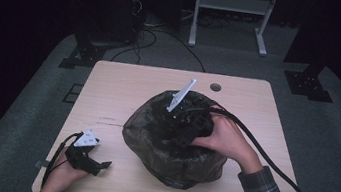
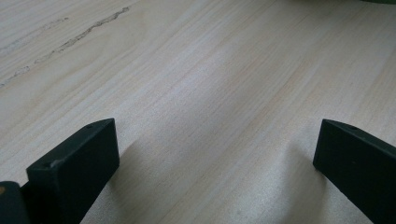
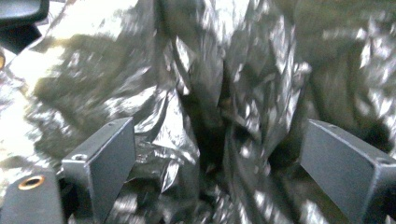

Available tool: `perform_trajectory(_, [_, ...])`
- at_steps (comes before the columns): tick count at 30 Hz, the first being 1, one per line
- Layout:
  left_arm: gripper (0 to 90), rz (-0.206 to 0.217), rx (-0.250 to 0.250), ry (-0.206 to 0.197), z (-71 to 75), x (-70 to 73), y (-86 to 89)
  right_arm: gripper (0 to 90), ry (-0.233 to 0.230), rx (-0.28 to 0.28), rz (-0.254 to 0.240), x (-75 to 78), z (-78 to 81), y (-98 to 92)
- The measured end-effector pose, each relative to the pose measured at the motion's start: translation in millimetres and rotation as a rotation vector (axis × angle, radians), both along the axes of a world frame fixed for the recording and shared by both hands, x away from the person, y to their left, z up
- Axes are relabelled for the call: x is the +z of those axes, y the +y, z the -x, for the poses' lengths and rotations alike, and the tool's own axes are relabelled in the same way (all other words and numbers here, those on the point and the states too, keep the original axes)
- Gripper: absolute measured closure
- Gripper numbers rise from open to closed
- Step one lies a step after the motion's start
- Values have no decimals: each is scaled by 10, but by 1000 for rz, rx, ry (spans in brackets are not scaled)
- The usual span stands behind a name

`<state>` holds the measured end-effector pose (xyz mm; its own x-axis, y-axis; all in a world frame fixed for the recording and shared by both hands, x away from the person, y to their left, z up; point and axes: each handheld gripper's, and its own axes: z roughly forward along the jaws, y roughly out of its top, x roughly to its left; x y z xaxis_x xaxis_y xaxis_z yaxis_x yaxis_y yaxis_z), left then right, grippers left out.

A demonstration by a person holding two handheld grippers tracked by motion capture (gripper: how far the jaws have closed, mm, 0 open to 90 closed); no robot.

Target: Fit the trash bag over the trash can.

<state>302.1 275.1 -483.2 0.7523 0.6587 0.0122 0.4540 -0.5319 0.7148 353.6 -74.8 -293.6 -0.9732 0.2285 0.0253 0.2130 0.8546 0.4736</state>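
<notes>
— What's nearest the person?

— The left gripper (image 1: 90, 161), down at about seven o'clock on the table (image 1: 118, 93), close to the near edge. It rests low over the bare wood, the hand behind it. In the left gripper view its jaws stand wide apart with nothing but wood grain between them, and a faint scuffed line runs across the board at eleven o'clock.

— And further in?

— A dark, crinkly plastic bag (image 1: 174, 142) sits bunched at the middle of the table, a little toward three o'clock. The person's right hand (image 1: 221, 136) comes in from five o'clock and lies on the bag's upper right side.

— Does the right gripper have hold of it?

— The right gripper (image 3: 217, 163) is pushed into the top of the bag, its grey plate (image 1: 181, 95) sticking up at twelve o'clock. In the right gripper view its jaws stand well apart, with shiny folds of plastic between them; they aren't closed on anything.

— Beyond that?

— A round hole (image 1: 215, 87) in the tabletop at one o'clock, then a white frame (image 1: 230, 13) on the floor.
</notes>
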Motion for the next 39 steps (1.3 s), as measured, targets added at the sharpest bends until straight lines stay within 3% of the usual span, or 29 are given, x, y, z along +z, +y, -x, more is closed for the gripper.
perform_trajectory(2, [0,0,0,0,0,0,0,95,-2,1,20,-13,42,-48])
perform_trajectory(5, [0,1,0,0,0,0,0,95,18,25,4,-11,97,-112])
perform_trajectory(8, [0,0,0,0,0,0,0,95,10,25,-7,-2,124,-151])
perform_trajectory(10, [0,1,0,0,0,0,-1,95,-11,3,-57,51,103,-209])
perform_trajectory(17, [0,1,1,0,0,0,-1,97,-62,-47,-125,161,6,-356])
perform_trajectory(20, [0,1,1,0,-3,0,-3,97,-59,-77,-178,218,-21,-473])
perform_trajectory(39, [0,1,-2,0,-20,0,-17,94,-123,-213,-337,379,83,-1255])
